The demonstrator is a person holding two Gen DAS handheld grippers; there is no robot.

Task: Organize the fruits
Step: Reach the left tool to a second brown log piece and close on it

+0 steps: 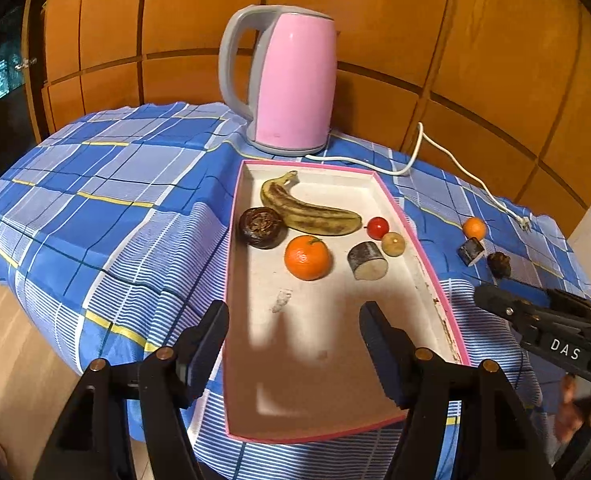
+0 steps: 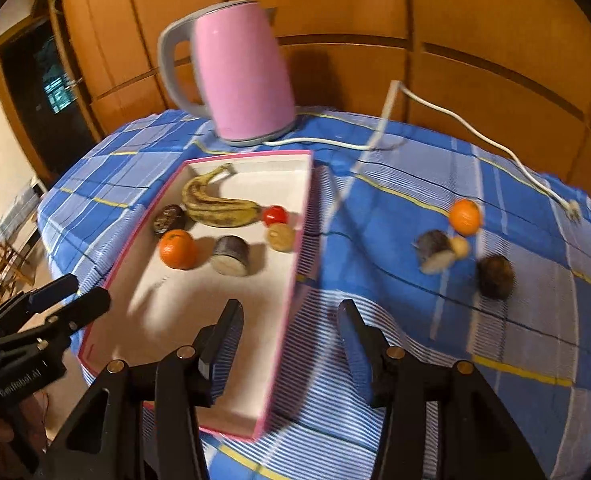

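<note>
A pink-rimmed white tray (image 1: 231, 240) (image 2: 301, 208) holds a spotted banana (image 1: 307, 212), a dark round fruit (image 1: 262, 227), an orange (image 1: 307, 258), a cut dark-skinned piece (image 1: 367, 261), a red fruit (image 1: 377, 227) and a tan one (image 1: 393, 244). On the cloth to its right lie a small orange (image 2: 465, 216), another cut piece (image 2: 435, 255), a small tan fruit (image 2: 460, 247) and a dark fruit (image 2: 494, 277). My left gripper (image 1: 293, 320) hangs open and empty over the tray's near half. My right gripper (image 2: 290, 312) is open and empty, straddling the tray's right wall.
A pink kettle (image 1: 291, 84) stands behind the tray, and its white cord (image 2: 495, 144) trails across the blue checked cloth to a plug near the loose fruit. Wooden cabinet doors rise behind the table. A hand shows at the lower right of the left wrist view.
</note>
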